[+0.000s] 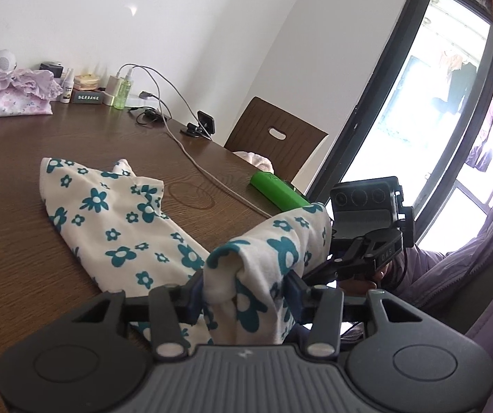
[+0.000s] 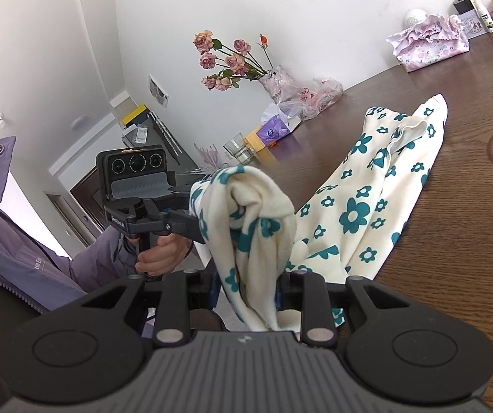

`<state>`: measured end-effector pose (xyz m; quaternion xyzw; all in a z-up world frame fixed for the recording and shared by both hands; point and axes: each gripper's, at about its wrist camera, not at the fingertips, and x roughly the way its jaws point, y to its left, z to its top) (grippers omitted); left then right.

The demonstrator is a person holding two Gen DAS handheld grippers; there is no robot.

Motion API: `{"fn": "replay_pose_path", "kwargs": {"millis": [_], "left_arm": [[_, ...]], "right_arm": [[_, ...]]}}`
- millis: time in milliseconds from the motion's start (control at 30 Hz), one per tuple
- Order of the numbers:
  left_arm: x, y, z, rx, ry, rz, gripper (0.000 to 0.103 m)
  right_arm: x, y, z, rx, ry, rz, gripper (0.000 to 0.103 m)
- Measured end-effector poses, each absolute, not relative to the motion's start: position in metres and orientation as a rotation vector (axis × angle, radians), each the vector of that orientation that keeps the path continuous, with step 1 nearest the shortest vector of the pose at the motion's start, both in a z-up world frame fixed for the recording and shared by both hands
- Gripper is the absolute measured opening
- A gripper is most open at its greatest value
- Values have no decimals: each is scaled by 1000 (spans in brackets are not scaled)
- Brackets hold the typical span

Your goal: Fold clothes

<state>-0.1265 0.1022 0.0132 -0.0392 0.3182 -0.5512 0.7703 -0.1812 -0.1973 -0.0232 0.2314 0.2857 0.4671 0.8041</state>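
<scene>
1. Garment (image 1: 122,227): cream cloth with teal flowers, far end flat on the brown table (image 1: 22,179), near end lifted off the table edge and bunched between both tongs
2. Left tongs (image 1: 246,296): pinching a rolled fold of the garment, cloth draped over and filling the gap between the jaws. Grip looks bulky, several layers rather than one edge
3. Right tongs (image 2: 249,289): pressed onto a hanging wad of the same garment; cloth spills down past the pads on both sides
4. Both tongs hold just beside each other on one end of the garment, so that edge is not spread
5. Risk A: folding from here would likely give a lumpy, crooked fold, because the held edge is gathered, not stretched flat
6. Risk B: a layer could slip out of the left grip, since the roll is thick and loosely caught
7. Risk C: dragging the garment across the table may snag the grey cable (image 1: 212,175) or nudge the green box (image 1: 277,192), both near the cloth on the right
8. Risk D: the far end has a wrinkled flap (image 2: 408,130); it would stay trapped in the fold if not smoothed
</scene>
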Motion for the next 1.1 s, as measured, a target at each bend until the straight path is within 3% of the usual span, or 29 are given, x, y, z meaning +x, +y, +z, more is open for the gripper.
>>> {"fn": "replay_pose_path", "kwargs": {"millis": [233, 633, 1100], "left_arm": [[-115, 106, 2, -177, 721, -1094, 54], [-92, 104, -9, -270, 814, -944, 55], [-91, 101, -8, -286, 804, -879, 53]], "right_arm": [[-179, -200, -24, 515, 612, 960, 31], [-163, -208, -26, 619, 647, 824, 35], [-151, -201, -27, 636, 676, 730, 38]]}}
